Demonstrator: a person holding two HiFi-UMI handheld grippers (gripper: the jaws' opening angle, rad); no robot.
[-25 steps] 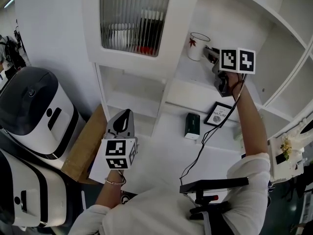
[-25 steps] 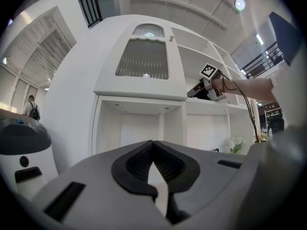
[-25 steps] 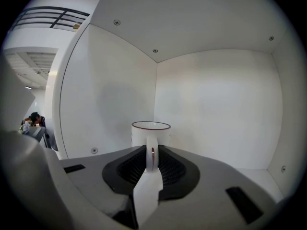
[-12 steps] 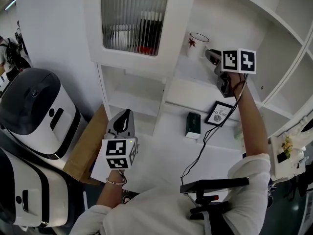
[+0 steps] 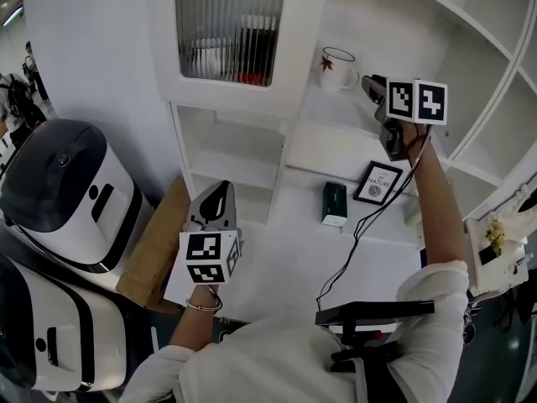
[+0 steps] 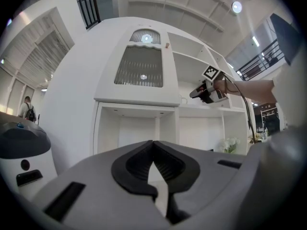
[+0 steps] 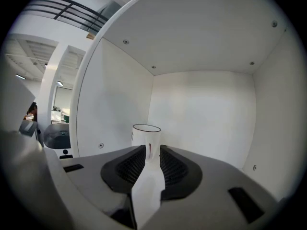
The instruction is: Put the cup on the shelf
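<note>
The cup (image 5: 336,68) stands upright on the high shelf (image 5: 334,112) of the big white cupboard (image 5: 252,99). It is white with a dark rim and a small red leaf picture on its side. It sits alone in its own box of the cupboard, close to the left wall. The right gripper (image 5: 370,86) is held up high, with its tips just beside the cup. Its claw is let go: the two jaws stand a little apart and nothing is in them. In the right gripper view, the cup (image 7: 146,139) shows through the gap past the right gripper (image 7: 152,151), standing on its own. The left gripper (image 5: 219,193) is held down low in front of the person, well away from the cup. Its claw is clenched, with the jaw tips pressed together and nothing between them, as the left gripper view shows at the left gripper (image 6: 153,145). To the left of the cup is a door with ribbed glass (image 5: 230,23), and some dishes show dimly behind it. On a lower shelf stand a small picture frame (image 5: 377,182) and a dark box (image 5: 334,203), side by side but apart. At the left of the head view is a big white and black machine (image 5: 67,191).
</note>
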